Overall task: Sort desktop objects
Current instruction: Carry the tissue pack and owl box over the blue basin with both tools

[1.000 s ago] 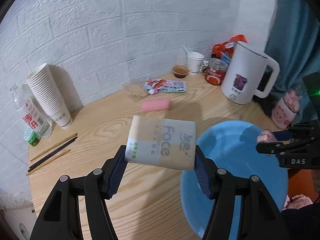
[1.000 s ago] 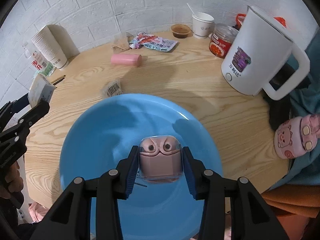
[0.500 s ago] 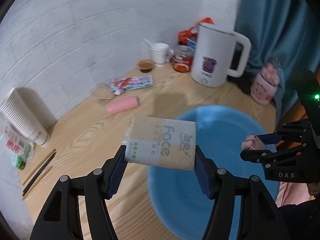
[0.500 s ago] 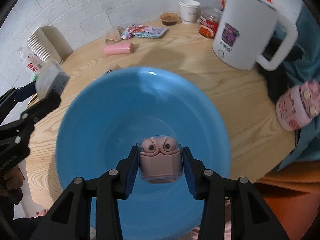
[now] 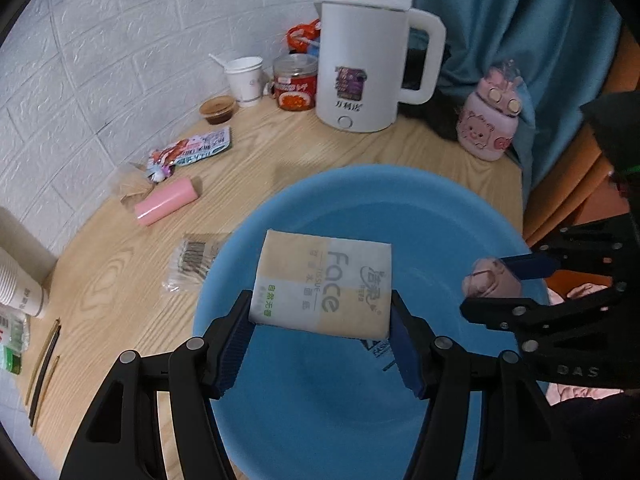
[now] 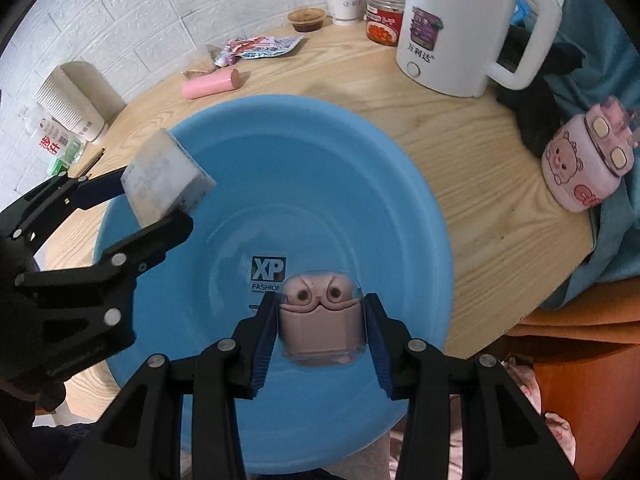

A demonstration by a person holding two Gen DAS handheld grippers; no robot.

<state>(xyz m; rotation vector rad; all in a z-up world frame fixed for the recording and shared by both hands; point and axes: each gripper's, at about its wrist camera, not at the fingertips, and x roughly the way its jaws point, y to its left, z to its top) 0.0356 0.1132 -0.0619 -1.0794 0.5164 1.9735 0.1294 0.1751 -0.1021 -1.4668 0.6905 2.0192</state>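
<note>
My left gripper [image 5: 322, 320] is shut on a beige "Face" tissue pack [image 5: 322, 284] and holds it above the blue basin [image 5: 360, 400]. My right gripper [image 6: 322, 324] is shut on a small pink earbud case [image 6: 322, 320] in a clear cover, also held above the basin [image 6: 360, 184]. The right gripper and the case [image 5: 490, 282] show at the right of the left wrist view. The left gripper with the tissue pack [image 6: 166, 174] shows at the left of the right wrist view, over the basin's left rim.
On the round wooden table [image 5: 120, 264]: a pink tube [image 5: 166, 202], a clear packet of sticks [image 5: 192, 266], snack wrappers [image 5: 190, 152], a sauce cup [image 5: 217, 109], a paper cup [image 5: 244, 80], a red jar [image 5: 294, 88], a white kettle [image 5: 360, 68], a pink pig bottle [image 5: 488, 124], stacked cups [image 6: 72, 104], chopsticks [image 5: 42, 372].
My left gripper has carried the tissue pack rightward from over the table to over the basin. My right gripper has drawn back toward the basin's centre, still holding the earbud case.
</note>
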